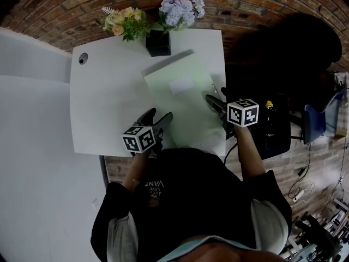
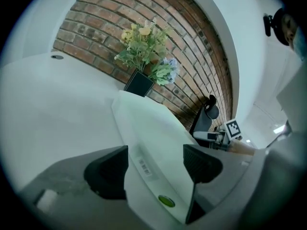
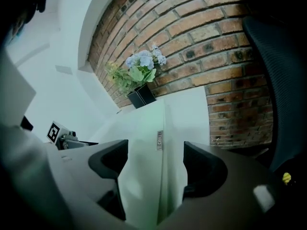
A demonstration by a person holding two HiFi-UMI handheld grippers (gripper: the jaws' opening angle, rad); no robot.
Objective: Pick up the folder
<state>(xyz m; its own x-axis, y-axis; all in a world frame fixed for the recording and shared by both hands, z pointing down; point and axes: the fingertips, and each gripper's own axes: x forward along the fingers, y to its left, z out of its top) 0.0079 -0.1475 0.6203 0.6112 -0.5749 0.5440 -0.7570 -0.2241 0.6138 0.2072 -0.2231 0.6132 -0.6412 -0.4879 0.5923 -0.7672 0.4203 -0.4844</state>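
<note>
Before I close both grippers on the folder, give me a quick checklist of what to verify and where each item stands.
1. Left gripper open: ok, its jaws stand apart.
2. Folder edge between the left jaws: ok, the pads are not pressing on it.
3. Right gripper open and straddling the folder's right edge: ok.
4. Folder lying flat on the table: ok.
5. Folder clear of the flower vase: cannot tell, its far edge lies close to the vase.
</note>
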